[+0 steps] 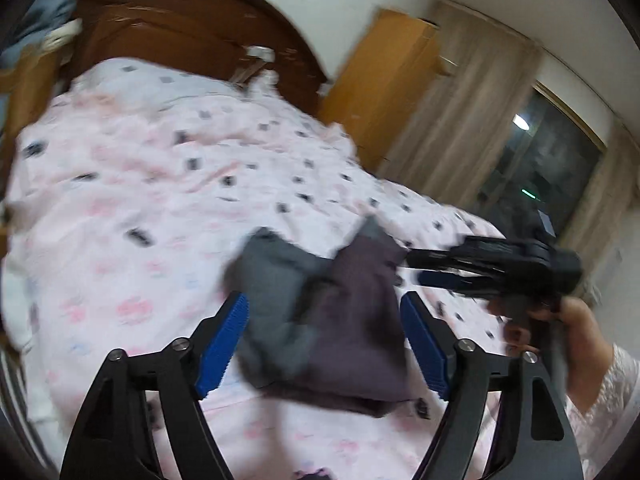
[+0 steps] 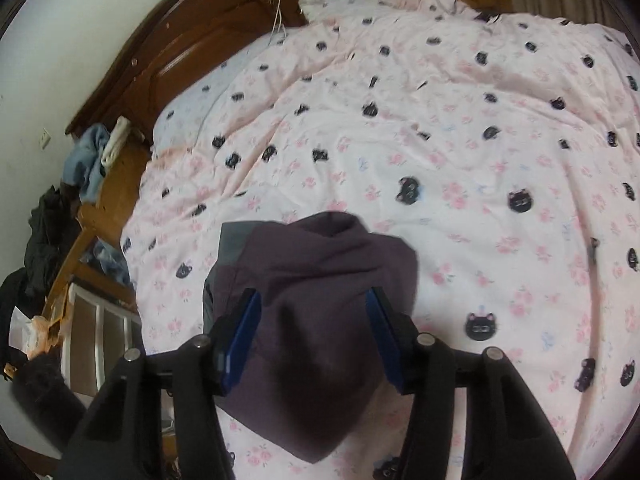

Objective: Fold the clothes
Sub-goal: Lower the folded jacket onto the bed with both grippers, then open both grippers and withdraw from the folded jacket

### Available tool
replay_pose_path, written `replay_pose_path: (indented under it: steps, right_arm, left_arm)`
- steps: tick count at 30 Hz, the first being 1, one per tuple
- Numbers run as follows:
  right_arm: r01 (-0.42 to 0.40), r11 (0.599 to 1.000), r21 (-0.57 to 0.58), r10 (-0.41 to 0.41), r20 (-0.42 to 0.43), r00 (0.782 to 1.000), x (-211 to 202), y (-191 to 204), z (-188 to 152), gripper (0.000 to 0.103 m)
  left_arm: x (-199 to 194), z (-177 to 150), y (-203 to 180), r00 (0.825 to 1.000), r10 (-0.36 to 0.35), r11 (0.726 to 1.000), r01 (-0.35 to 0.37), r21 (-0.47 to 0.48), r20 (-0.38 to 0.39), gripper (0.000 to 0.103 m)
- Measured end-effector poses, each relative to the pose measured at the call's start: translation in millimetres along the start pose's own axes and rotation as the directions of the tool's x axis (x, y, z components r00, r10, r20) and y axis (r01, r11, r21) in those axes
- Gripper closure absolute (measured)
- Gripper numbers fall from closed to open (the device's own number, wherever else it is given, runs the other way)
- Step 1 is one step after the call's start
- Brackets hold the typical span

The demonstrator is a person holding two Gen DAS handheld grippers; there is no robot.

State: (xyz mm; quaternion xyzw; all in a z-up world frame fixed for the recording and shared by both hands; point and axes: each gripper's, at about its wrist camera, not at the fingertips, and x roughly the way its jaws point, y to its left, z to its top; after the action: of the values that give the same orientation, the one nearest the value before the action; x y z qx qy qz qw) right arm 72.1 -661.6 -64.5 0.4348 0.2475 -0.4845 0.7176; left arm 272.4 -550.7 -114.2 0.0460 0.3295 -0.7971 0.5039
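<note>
Both claws over the bed [image 2: 460,168], pink duvet with black cat faces and small flowers. The garment [image 2: 320,312] is a dark purple-grey piece with a lighter grey panel, bundled into a rough folded lump on the duvet near my edge of the bed.

My left claw [image 1: 324,344]: jaws spread wide, blue ribbed pads on either side of the garment [image 1: 332,320]. Clear gaps between pads and cloth in the left wrist view, so nothing pinched. Frame is motion-blurred.

My right claw [image 2: 316,340]: jaws apart, straddling the purple bundle. In the right wrist view the cloth fills the space between the blue pads and seems to reach the left one; can't tell for certain if either pad presses on it. From the left wrist view the right claw [image 1: 416,270] comes in from the right, fingertips at the garment's edge, my hand [image 1: 560,332] on its handle, pale patterned sleeve [image 1: 600,400] behind.

Around: brown wooden headboard [image 1: 192,28] at the far end, yellow-wood cabinet [image 1: 380,84] beside it, beige curtain [image 1: 460,100], dark window [image 1: 548,160]. Right wrist view shows a blue cloth [image 2: 90,160] draped on wooden furniture left of the bed, dark clothes [image 2: 44,236] piled below it.
</note>
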Motion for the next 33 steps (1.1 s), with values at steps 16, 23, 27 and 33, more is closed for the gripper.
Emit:
replay_pose_path:
  steps: [16,23,27,33]
  right_arm:
    - [0.121,0.992,0.039,-0.112,-0.176,0.978,111.3,-1.7,19.1,0.048]
    - [0.197,0.98,-0.025,-0.198,-0.166,0.966,117.6,15.9,13.9,0.043]
    - [0.16,0.981,-0.108,-0.168,-0.075,0.983,65.6,37.0,3.1,0.042]
    - [0.209,0.962,-0.174,-0.197,0.085,0.977,-22.1,73.5,-40.6,0.014]
  left_arm:
    - [92.1,-51.7,37.7,0.943,0.187,0.982,-0.183,0.04,-0.276,0.022]
    - [89.6,-51.7,36.5,0.946,0.19,0.982,-0.181,0.06,-0.263,0.022]
    - [83.9,-49.7,36.2,0.953,0.165,0.986,-0.156,0.055,-0.254,0.021]
    - [73.9,-42.8,27.8,0.947,0.202,0.978,-0.185,0.091,-0.251,0.02]
